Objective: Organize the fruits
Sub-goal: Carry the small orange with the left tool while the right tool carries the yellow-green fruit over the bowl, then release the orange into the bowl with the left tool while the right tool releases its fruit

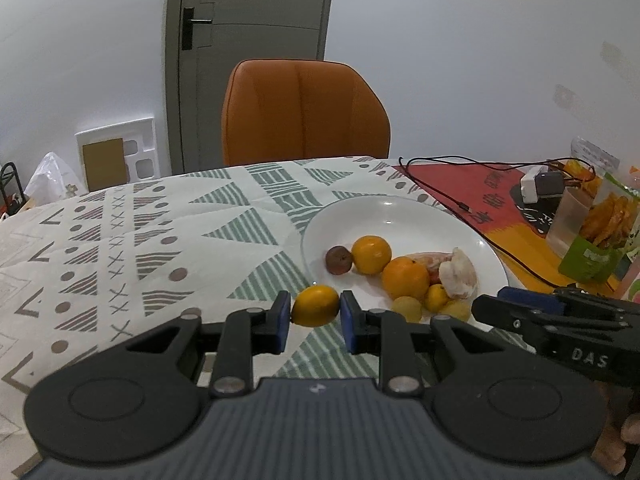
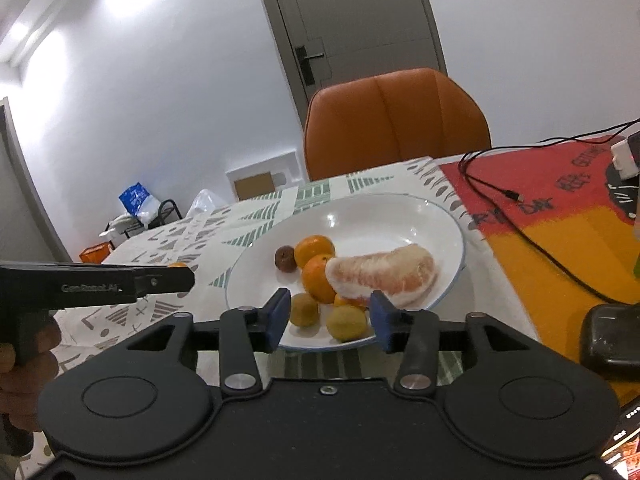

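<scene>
Fruit first: a small yellow-orange citrus [image 1: 315, 306] sits pinched between the 2 blue pads of my left gripper [image 1: 315, 311], its long axis running across from pad to pad. It hangs just outside the near-left rim of the white plate [image 1: 404, 208], over the patterned tablecloth [image 1: 160, 240]; whether it touches the cloth I cannot tell.

That is the relation the next move turns on, as I judge it: the plate lies ahead and to the right of the held fruit, so a short carry forward and rightward should bring it over the rim.

On the plate lie 2 oranges [image 1: 371, 254], a dark brown fruit [image 1: 338, 260], a peeled pomelo segment [image 2: 384, 278] and several small yellow fruits [image 2: 346, 322] clustered at the near edge, leaving the far half bare.

My right gripper [image 2: 330, 320] hovers at the plate's near edge, jaws spread and holding nothing, the small yellow fruits showing in the gap beyond. The left hand is plainly the one nearer to the loose fruit. A black cable [image 2: 520, 224] trails over the red mat [image 2: 560, 184] to the right.
</scene>
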